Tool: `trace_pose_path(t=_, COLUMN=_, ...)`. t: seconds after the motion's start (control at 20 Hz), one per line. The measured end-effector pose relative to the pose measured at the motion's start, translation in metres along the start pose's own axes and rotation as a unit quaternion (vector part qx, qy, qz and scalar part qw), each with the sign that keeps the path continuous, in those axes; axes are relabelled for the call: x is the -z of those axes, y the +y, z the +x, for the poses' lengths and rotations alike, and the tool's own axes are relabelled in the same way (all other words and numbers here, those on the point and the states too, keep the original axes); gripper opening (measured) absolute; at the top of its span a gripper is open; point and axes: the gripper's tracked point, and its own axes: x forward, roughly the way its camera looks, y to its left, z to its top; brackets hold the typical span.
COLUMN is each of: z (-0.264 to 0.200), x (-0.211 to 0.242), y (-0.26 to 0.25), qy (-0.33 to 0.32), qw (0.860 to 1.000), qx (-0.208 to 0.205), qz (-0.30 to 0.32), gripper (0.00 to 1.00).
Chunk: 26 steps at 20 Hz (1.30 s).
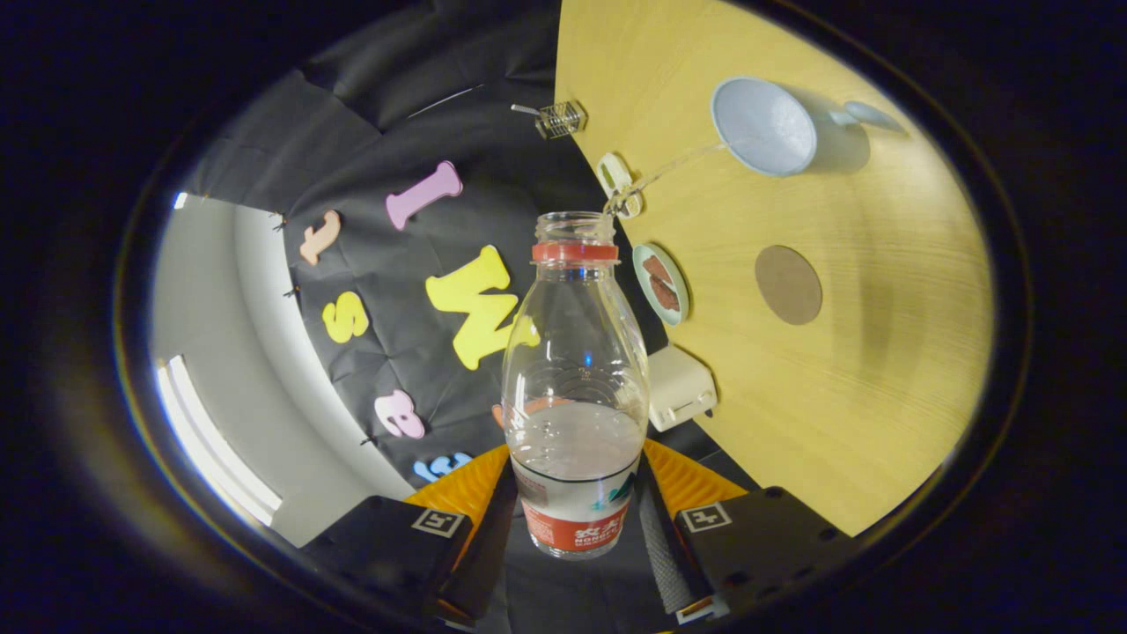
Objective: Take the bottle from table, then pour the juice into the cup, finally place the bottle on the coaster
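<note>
The jaws are clamped on an uncapped water bottle point(575, 387); its red-and-white label's lettering is too blurred to read; a thin stream reaches the cup point(764, 126).

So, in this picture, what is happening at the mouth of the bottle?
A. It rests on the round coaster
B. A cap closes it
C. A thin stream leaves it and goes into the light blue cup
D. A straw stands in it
C: the tool is shut on the tilted, uncapped bottle, and a thin stream runs from its mouth into the light blue cup; the round coaster lies bare.
</note>
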Motion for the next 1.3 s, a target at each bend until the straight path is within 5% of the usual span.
trace_pose_path(t=1.3, z=0.003, x=-0.013, y=0.025, qy=-0.005, qw=0.997, qx=0.000, qz=0.075, gripper=0.74)
